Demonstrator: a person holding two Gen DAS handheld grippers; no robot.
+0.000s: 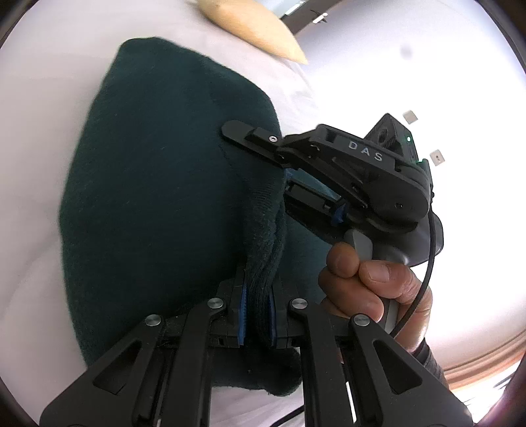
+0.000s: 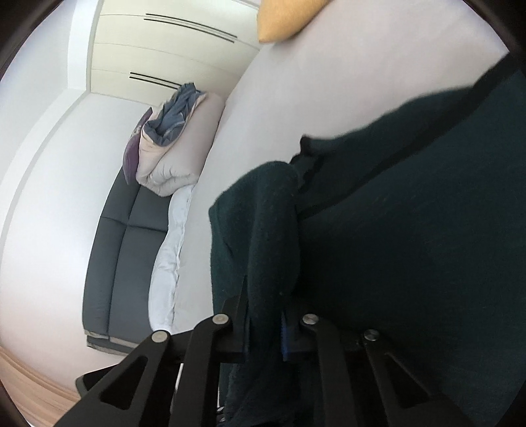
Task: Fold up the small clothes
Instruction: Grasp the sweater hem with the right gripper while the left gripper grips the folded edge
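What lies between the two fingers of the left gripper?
In the left wrist view, a bunched edge of the dark green garment fills the gap in the left gripper; its blue pads press on the cloth from both sides.

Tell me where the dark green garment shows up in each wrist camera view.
Left wrist: dark green garment fills the centre-left, edge pinched in the left tongs.
Right wrist: it fills the right half, a fold pinched in the right tongs.
Shared landmark: yellow cushion at top.
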